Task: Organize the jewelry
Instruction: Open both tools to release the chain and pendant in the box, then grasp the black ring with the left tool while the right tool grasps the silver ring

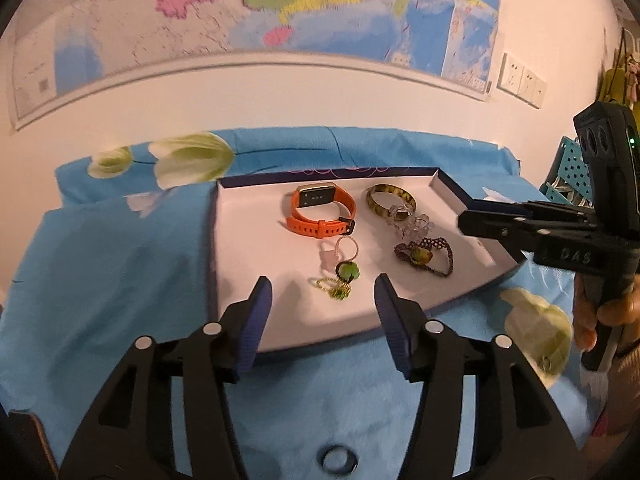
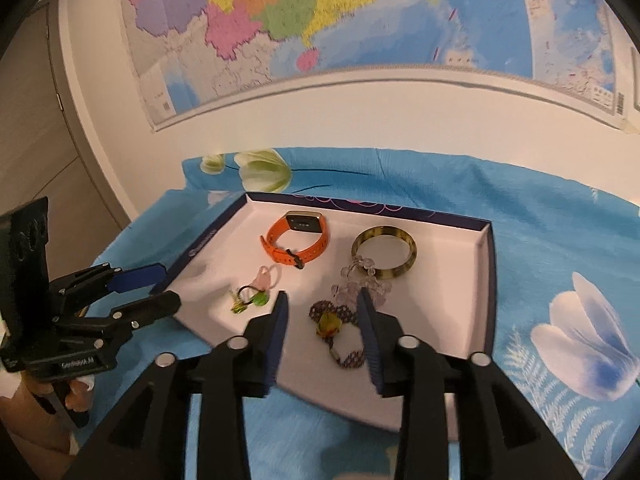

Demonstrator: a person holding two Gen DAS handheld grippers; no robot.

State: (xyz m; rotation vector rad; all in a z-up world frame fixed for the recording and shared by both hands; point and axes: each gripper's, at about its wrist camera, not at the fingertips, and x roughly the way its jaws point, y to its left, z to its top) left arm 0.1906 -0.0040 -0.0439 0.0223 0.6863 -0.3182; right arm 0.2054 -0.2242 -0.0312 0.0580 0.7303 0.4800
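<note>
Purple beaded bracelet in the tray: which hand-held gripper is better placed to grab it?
Right. The right hand-held gripper is open with the purple beaded bracelet between its fingers; the left hand-held gripper faces the green rings.

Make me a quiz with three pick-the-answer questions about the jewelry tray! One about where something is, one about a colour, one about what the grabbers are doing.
1. Where does the tortoiseshell bangle lie?
A. In the tray
B. On the blue cloth
C. In a gripper

2. What colour is the watch strap?
A. Green
B. Orange
C. White

3. How do the left gripper jaws stand?
A. Shut on a ring
B. Shut on the watch
C. Open, holding nothing

Answers:
1 A: the bangle rests on the white floor of the tray, near its far right corner.
2 B: the strap is bright orange.
3 C: the blue pads stand apart with only the tray floor showing between them.
</note>
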